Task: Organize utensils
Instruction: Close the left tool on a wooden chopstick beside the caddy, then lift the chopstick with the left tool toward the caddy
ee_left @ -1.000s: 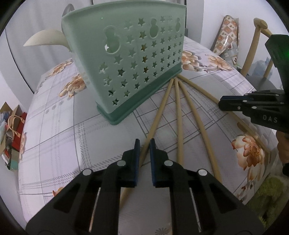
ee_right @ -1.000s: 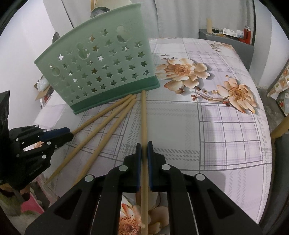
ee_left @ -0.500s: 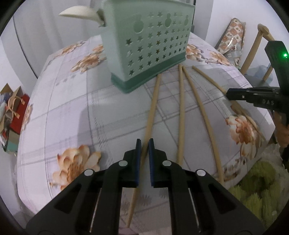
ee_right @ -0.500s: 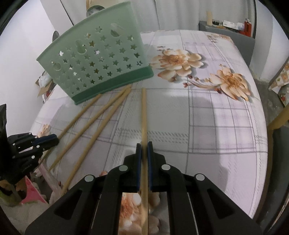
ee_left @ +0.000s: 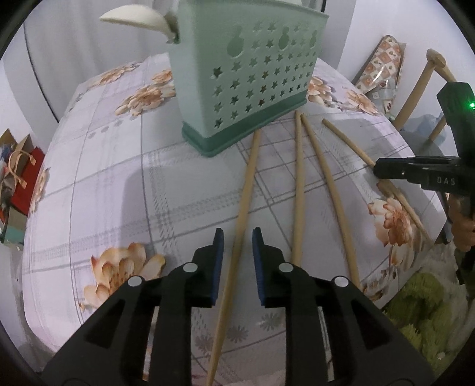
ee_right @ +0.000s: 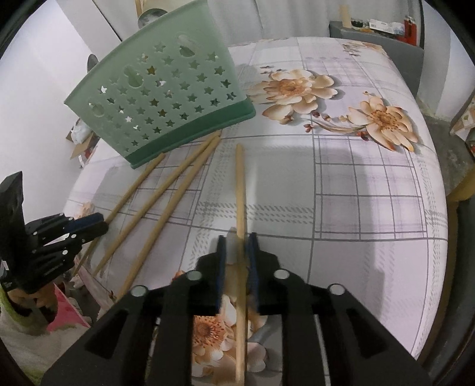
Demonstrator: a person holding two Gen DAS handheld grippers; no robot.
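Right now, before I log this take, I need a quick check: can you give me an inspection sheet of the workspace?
Surface: floral tablecloth, flat.
Job's things: four chopsticks fanned out in front of the green holder; white spoon sticking out of it.
Clutter: nothing seen.
Grippers: left tongs open astride the leftmost chopstick; right tongs open astride the rightmost chopstick.
Cables: nothing seen.
Surroundings: wooden chair, bags on the floor.

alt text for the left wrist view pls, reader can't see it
The left gripper hangs open over a floral tablecloth, its fingers either side of a long wooden chopstick lying flat. Three more chopsticks fan out to the right from a green star-punched utensil holder; the right gripper reaches in at the right edge.
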